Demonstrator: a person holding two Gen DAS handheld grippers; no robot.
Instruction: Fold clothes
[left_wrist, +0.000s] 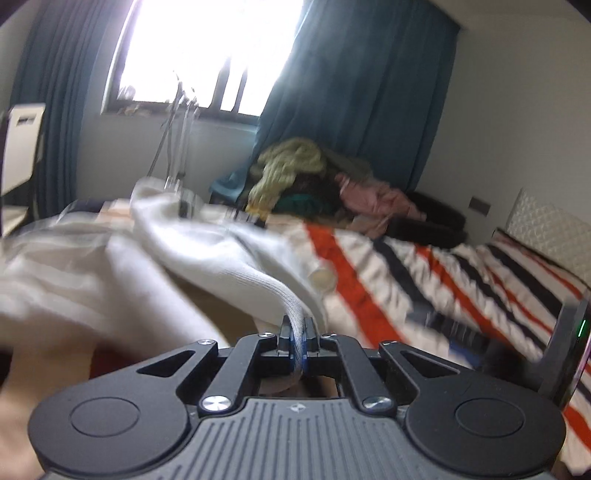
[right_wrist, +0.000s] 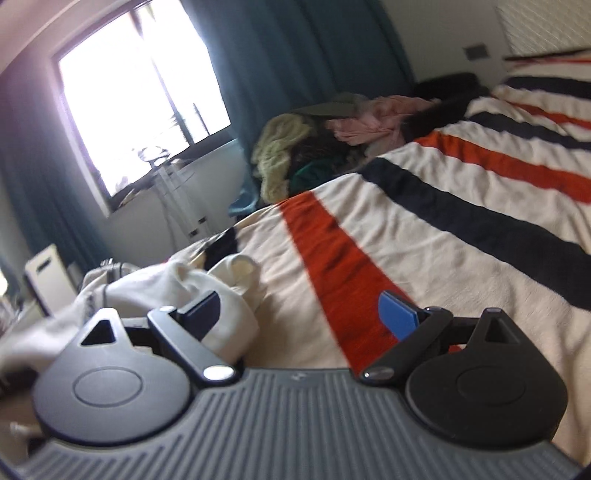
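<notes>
Two tongs are over the bed with the striped cream, orange and navy blanket (right_wrist: 424, 236). The left tongs (left_wrist: 297, 328) pinch a ribbed edge of the white knitted garment (left_wrist: 177, 251), which lies near the blanket's near-left edge. The right tongs (right_wrist: 299, 314) are spread apart, holding nothing, just beside this garment.

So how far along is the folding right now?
Early. No finished fold shows. In hand: the left gripper is shut on a ribbed edge of the white garment, which lies rumpled on the striped blanket. The right gripper is open, holding nothing. Left: this garment's folds, plus the clothes pile by the curtain.
</notes>
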